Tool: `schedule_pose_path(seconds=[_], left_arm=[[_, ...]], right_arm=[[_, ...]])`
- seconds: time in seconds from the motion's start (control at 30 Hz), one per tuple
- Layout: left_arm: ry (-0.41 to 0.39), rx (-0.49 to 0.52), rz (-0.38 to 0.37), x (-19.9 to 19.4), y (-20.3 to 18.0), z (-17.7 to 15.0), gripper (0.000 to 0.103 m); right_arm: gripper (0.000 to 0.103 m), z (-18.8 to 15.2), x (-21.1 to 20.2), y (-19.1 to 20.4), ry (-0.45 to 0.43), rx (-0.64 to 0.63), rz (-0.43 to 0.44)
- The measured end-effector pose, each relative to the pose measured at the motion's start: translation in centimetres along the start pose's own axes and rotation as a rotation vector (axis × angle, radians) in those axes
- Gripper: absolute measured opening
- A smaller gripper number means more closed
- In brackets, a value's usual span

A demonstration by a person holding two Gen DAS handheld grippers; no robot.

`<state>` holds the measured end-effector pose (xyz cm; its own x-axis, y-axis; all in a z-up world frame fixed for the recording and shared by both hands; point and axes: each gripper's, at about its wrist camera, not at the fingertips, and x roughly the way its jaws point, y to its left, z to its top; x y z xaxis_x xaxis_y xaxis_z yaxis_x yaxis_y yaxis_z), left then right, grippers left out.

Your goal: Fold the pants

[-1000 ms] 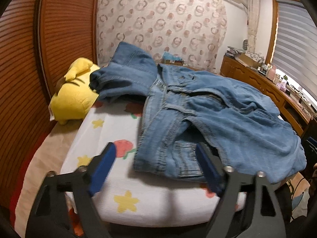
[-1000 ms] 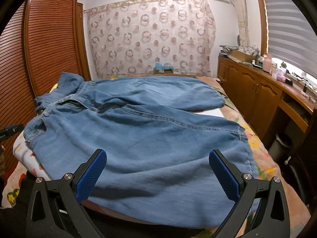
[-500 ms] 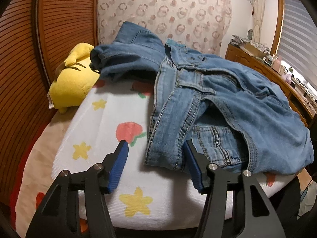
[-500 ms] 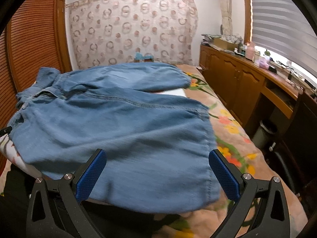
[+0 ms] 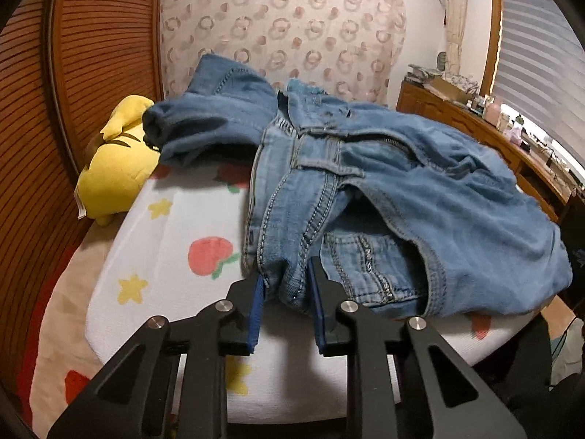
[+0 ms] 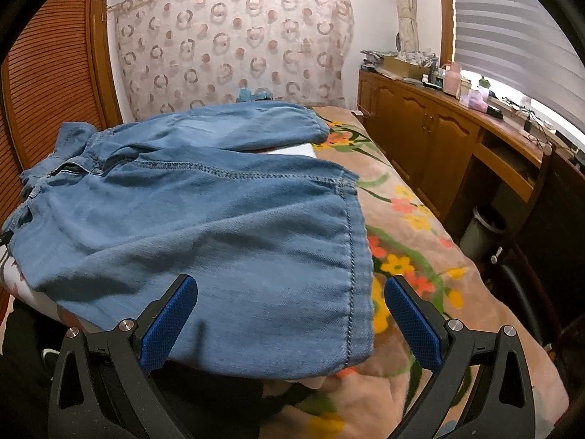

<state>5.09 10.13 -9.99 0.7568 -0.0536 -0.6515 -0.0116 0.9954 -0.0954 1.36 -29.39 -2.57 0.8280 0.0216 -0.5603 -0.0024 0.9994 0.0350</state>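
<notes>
Left wrist view: the left gripper [image 5: 284, 285] is closing on the waistband corner of the jeans [image 5: 384, 190], denim bunched between its blue pads, at the near edge of the star-print mat [image 5: 161, 256] on the bed; a yellow plush [image 5: 113, 168] sits at the mat's far left corner.

Right wrist view: the right gripper [image 6: 290, 314] hangs wide apart over the near hem of the jeans' leg [image 6: 219, 241], holding nothing, above the floral blanket [image 6: 413, 256]. This looks like the grasping step; next, the right pads likely need to drop and pinch that hem.

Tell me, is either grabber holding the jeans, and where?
The left gripper is closing on the jeans at the bunched waistband corner. The right gripper is open, holding nothing.
</notes>
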Motion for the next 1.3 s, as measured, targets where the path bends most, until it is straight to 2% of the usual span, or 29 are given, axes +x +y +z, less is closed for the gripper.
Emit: schedule_pose_path(seconds=[0.33, 0.57, 0.67, 0.8, 0.87, 0.93, 0.97, 1.0, 1.13, 1.17, 1.23, 1.3], left_arm=[[0.012, 0.018, 0.013, 0.2, -0.4, 0.1, 0.024], [0.026, 0.014, 0.018, 0.6, -0.2, -0.1, 0.024], [0.035, 0.008, 0.019, 0.9, -0.1, -0.2, 0.025], [0.041, 0.001, 0.021, 1.3, 0.0, -0.2, 0.029], [0.049, 0.006, 0.039, 1.5, 0.0, -0.2, 0.038], [0.050, 0.004, 0.054, 1.7, 0.1, -0.2, 0.047], [0.049, 0.002, 0.063, 1.8, 0.2, -0.2, 0.049], [0.047, 0.000, 0.064, 1.7, 0.2, -0.2, 0.049], [0.040, 0.005, 0.067, 1.7, 0.1, -0.3, 0.049], [0.037, 0.006, 0.065, 1.7, 0.2, -0.3, 0.046], [0.032, 0.008, 0.032, 1.7, 0.2, -0.3, 0.033], [0.038, 0.004, 0.013, 1.5, 0.1, -0.2, 0.026]], right_arm=[[0.097, 0.2, 1.8, -2.7, 0.053, 0.090, 0.059], [0.095, -0.1, 2.0, -4.2, 0.082, 0.166, 0.144], [0.090, -0.3, 1.8, -4.9, 0.090, 0.188, 0.180], [0.075, -0.2, 1.4, -5.2, 0.097, 0.197, 0.218], [0.068, -0.1, 1.0, -5.2, 0.100, 0.191, 0.217], [0.054, 0.2, 0.7, -5.2, 0.099, 0.177, 0.199], [0.050, 0.3, 0.5, -5.3, 0.101, 0.173, 0.190], [0.041, 0.4, 0.2, -5.3, 0.105, 0.163, 0.180], [0.016, 0.9, -0.9, -5.2, 0.097, 0.118, 0.147], [0.010, 1.0, -1.2, -5.2, 0.091, 0.111, 0.146], [0.006, 1.2, -2.1, -5.4, 0.072, 0.099, 0.140], [0.005, 1.5, -2.8, -5.4, 0.045, 0.088, 0.140]])
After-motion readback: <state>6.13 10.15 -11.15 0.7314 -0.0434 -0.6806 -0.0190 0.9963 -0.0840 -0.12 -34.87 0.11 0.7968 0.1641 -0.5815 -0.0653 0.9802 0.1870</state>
